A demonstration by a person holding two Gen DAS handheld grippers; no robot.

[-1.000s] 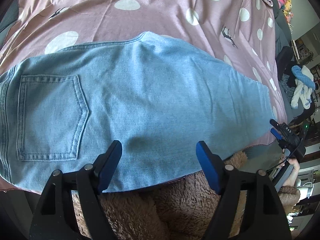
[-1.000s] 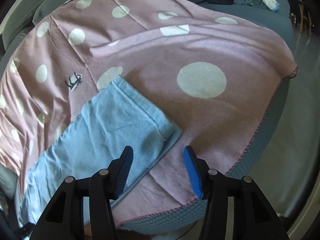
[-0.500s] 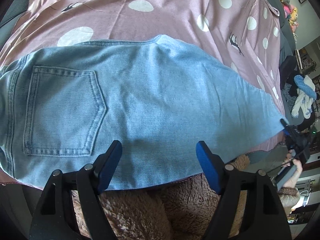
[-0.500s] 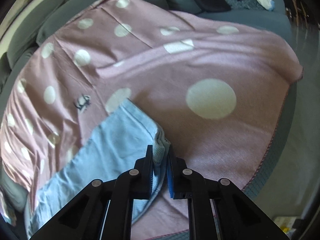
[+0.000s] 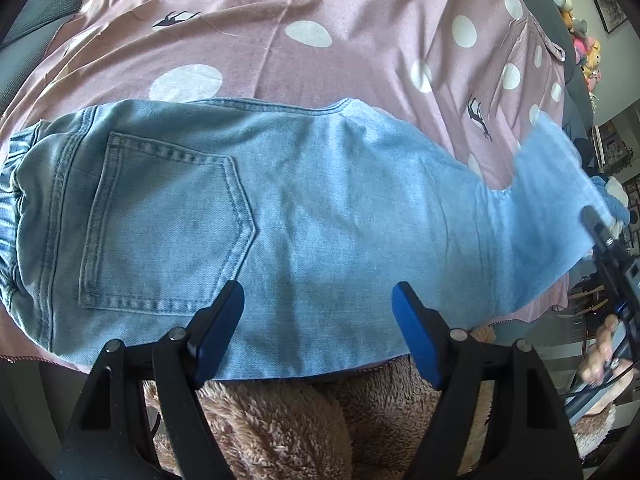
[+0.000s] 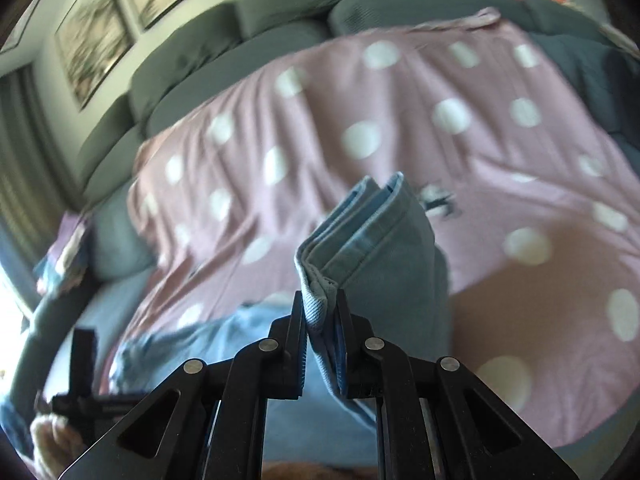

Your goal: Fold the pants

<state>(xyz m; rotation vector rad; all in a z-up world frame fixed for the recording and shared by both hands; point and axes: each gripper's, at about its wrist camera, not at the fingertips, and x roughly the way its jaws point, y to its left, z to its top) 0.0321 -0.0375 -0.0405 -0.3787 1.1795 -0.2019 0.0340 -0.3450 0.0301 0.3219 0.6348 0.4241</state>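
Between the right tongs (image 6: 322,312), now pinched shut, the hem (image 6: 352,240) has lifted off the blanket (image 6: 400,120); the fold is starting. Left tongs (image 5: 318,312) hover spread above the jeans (image 5: 320,208).

pink dotted blanket (image 5: 360,12) – grey sofa (image 6: 280,16) (framed pictures (image 6: 96,36) above).

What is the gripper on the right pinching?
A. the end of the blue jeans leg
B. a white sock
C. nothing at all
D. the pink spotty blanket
A: in the right wrist view the right gripper is clamped shut on the hem of the light blue jeans, lifted off the spotted blanket.
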